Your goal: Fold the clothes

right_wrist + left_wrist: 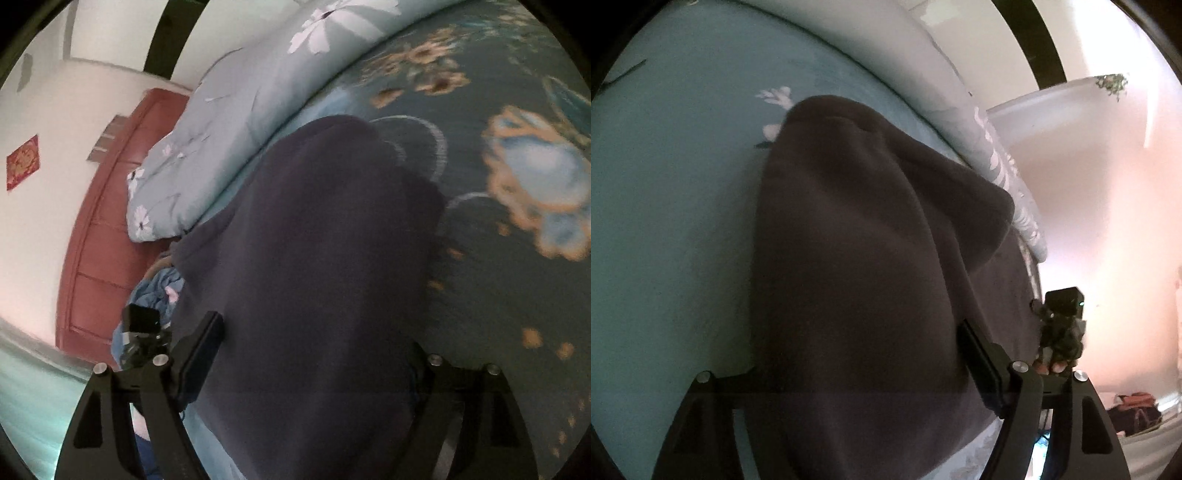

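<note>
A dark grey garment [857,236] lies on the teal bed sheet [672,206] and runs up into my left gripper [857,332]. Its jaws stand wide apart; the right finger [979,365] shows bare, while cloth covers the left one. In the right wrist view the same garment [325,240] fills the gap of my right gripper [314,332]. That gripper is also spread wide, with its left finger [203,354] showing and its right one under the cloth. Each gripper shows in the other's view, the right one [1063,325] and the left one [144,332].
A pale floral quilt [229,122] is bunched along the far side of the bed. A flowered dark teal bedspread [498,221] lies to the right. A red wooden door [110,221] stands in a white wall. Blue clothing [159,291] is piled near the bed's edge.
</note>
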